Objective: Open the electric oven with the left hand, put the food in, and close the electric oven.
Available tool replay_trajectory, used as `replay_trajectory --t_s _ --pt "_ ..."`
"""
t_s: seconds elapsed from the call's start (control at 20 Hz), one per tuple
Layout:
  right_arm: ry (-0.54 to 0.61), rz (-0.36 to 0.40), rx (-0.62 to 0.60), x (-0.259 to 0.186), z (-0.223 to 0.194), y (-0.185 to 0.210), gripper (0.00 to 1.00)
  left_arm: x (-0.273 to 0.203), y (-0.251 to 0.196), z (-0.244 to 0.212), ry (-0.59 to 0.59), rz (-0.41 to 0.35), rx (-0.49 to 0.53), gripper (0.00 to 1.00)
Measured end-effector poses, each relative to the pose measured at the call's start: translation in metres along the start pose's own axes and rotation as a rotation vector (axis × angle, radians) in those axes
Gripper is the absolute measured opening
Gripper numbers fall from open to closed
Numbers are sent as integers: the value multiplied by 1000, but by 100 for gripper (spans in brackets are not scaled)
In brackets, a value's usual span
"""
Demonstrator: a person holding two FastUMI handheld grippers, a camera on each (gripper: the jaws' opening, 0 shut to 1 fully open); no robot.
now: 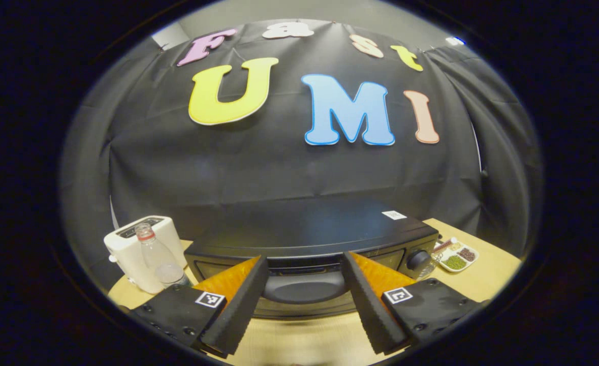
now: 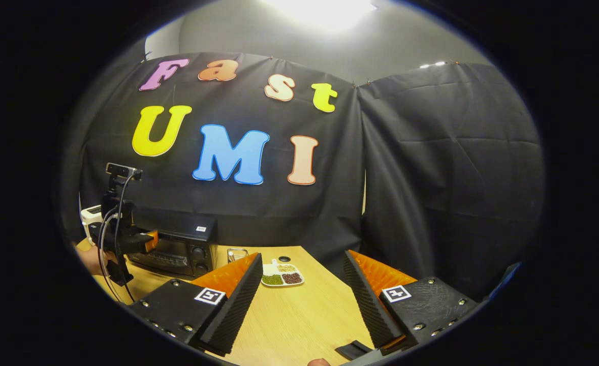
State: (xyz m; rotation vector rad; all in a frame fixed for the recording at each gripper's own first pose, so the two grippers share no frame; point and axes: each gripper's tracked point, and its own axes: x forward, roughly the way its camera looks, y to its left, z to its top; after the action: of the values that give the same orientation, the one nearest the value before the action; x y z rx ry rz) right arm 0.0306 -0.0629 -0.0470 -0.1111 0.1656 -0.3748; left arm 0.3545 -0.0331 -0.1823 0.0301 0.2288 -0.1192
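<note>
The black electric oven stands right in front of me with its door closed. My left gripper is open, its two fingers to either side of the door's handle and a little short of it. The food is a white divided plate of green and dark beans, to the right of the oven. In the right gripper view the oven is at the far left, and a hand holds the left gripper against its front. The plate lies beyond my right gripper, which is open and holds nothing.
A white toaster and a clear plastic bottle stand left of the oven. The wooden table stretches under my right gripper. A small glass item sits beside the oven. A flat black piece lies at the near edge.
</note>
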Motion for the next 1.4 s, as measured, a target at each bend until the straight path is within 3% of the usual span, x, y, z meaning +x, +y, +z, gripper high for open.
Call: replay_trajectory --t_s 0.05,0.15,0.65,1.4 --pt "-1 1 0 0 0 0 96 -5 0 -1 -2 0 -5 94" --pt "-3 12 2 1 0 0 96 -13 -1 -5 1 -2 -7 100" --pt "-18 79 4 5 1 0 96 -67 -8 -45 66 8 1 100" --pt "25 143 -2 1 -13 -6 96 -103 -16 -118 192 43 14 98"
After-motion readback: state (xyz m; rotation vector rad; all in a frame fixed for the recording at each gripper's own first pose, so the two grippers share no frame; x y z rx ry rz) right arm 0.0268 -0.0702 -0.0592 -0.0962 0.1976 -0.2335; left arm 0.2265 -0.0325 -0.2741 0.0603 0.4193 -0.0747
